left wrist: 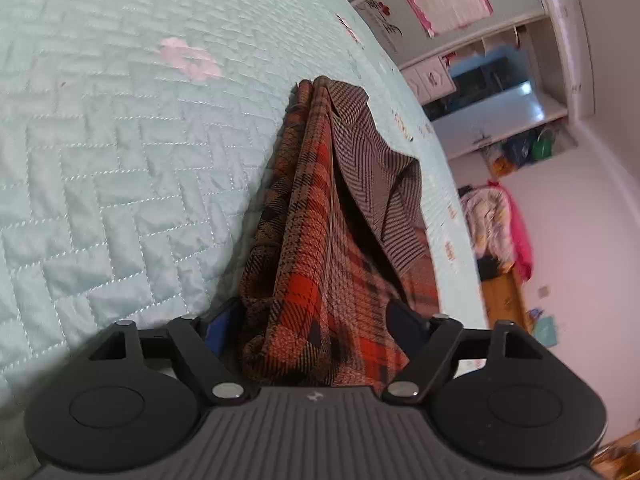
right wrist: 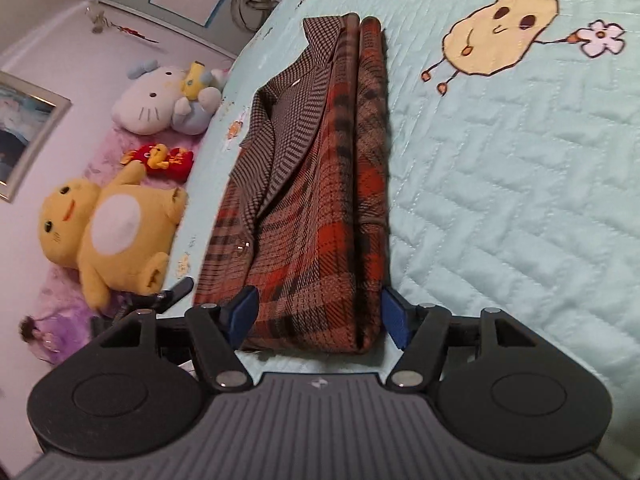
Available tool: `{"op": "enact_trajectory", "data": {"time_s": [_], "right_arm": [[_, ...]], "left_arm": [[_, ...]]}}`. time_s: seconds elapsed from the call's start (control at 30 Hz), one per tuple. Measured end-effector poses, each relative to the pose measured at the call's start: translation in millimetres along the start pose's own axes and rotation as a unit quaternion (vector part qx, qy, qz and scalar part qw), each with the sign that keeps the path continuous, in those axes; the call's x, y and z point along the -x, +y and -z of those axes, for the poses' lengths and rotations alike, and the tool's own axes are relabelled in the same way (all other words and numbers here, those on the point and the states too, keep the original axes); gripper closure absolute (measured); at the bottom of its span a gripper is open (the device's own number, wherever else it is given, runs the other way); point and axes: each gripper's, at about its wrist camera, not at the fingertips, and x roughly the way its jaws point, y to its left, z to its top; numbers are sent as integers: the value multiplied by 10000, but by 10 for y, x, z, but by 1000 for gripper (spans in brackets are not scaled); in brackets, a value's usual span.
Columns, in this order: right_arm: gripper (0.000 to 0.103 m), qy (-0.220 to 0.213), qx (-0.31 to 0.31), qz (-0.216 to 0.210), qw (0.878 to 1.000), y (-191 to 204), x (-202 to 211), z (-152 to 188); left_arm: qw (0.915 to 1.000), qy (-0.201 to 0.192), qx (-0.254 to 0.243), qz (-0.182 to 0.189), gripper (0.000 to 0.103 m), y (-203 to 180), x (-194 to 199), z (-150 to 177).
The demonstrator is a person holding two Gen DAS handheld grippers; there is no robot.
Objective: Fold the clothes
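Observation:
A folded red-and-brown plaid garment (left wrist: pixel 320 240) lies as a long narrow bundle on the mint quilted bedspread (left wrist: pixel 120 160). Its near end is bunched up between the blue pads of my left gripper (left wrist: pixel 314 326), which press it from both sides so that it stands up in a ridge. In the right wrist view the plaid garment (right wrist: pixel 320 200) lies flat, its houndstooth lapel folded on top. My right gripper (right wrist: pixel 320 316) straddles the near end with its jaws wide. Its pads (right wrist: pixel 394 320) sit just beside the cloth edges without squeezing.
Plush toys sit beside the bed in the right wrist view: a yellow one (right wrist: pixel 108 232) and a white cat (right wrist: pixel 160 96). A black mechanical part (right wrist: pixel 172 292) pokes in near the right gripper's left finger. Shelves and cupboards (left wrist: pixel 500 80) stand beyond the bed edge.

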Motion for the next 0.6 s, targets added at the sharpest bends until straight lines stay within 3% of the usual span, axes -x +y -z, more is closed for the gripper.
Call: {"op": "enact_trajectory", "data": {"time_s": [0.03, 0.1, 0.17, 0.27, 0.37, 0.43, 0.47, 0.53, 0.6], "right_arm": [[54, 22, 44, 22, 10000, 9, -9, -7], [83, 73, 108, 74, 9999, 18, -12, -30], [92, 56, 95, -16, 9999, 13, 70, -66], [93, -33, 343, -117, 9993, 84, 347, -98], [93, 177, 563, 150, 9981, 28, 376, -54], [87, 319, 634, 396, 9967, -69, 278, -14], [88, 301, 619, 373, 9969, -82, 280, -8], [78, 229, 568, 269, 9978, -94, 304, -1], [70, 241, 666, 335, 9969, -35, 338, -59]], "left_arm": [[9999, 32, -85, -71, 68, -24, -29, -2], [10000, 39, -26, -23, 80, -38, -33, -4], [9997, -46, 105, 231, 86, -83, 93, 9], [9989, 75, -161, 428, 87, -243, 246, 83], [9979, 503, -416, -30, 81, -202, 122, 227], [9983, 453, -299, -191, 67, -78, 63, 283], [9990, 374, -222, -111, 64, -49, 76, 285], [9993, 268, -219, -133, 50, -73, 149, 271], [9985, 66, -435, -317, 45, -160, 250, 242]]}}
